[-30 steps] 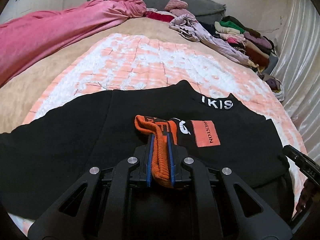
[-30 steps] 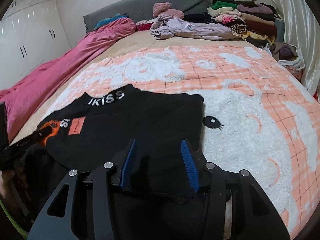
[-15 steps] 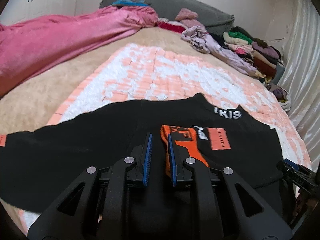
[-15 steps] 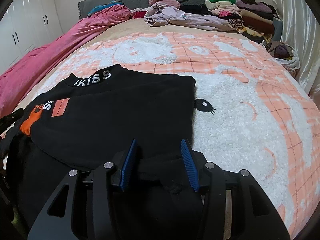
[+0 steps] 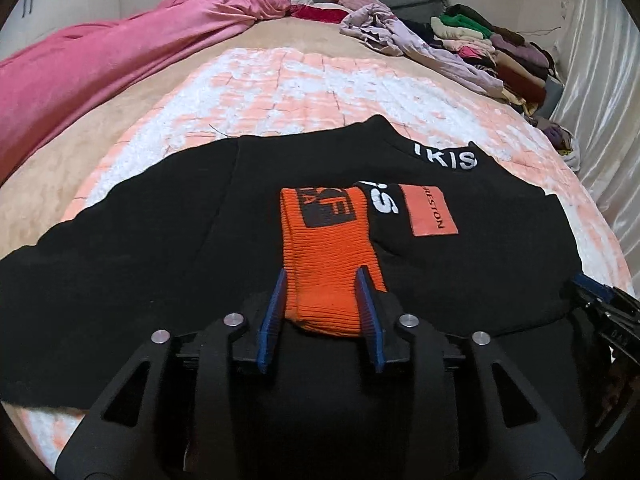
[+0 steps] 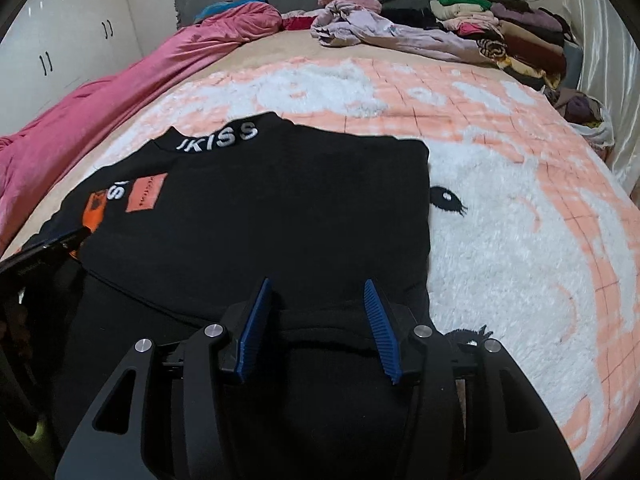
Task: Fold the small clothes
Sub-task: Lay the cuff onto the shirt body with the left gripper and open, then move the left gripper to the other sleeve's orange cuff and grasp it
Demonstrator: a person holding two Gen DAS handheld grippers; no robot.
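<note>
From the left wrist we see our left gripper (image 5: pixel 322 280) opening, the orange cuff (image 5: pixel 326 264) lying loose between its jaws on the black top (image 5: pixel 160 240). From the right wrist, our right gripper (image 6: pixel 318 292) stands apart over the top's hem, on the bed (image 6: pixel 520 240).

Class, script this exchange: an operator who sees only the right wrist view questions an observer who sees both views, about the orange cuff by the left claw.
Operator: Is the cuff gripped?
Observer: No. The left claw is opening, and the orange cuff lies flat between its pads.
Operator: What is under the cuff?
Observer: The chest of the black sweater, beside an orange patch.
Operator: Anything left of the cuff?
Observer: More black fabric, spreading left over the peach blanket.
</note>
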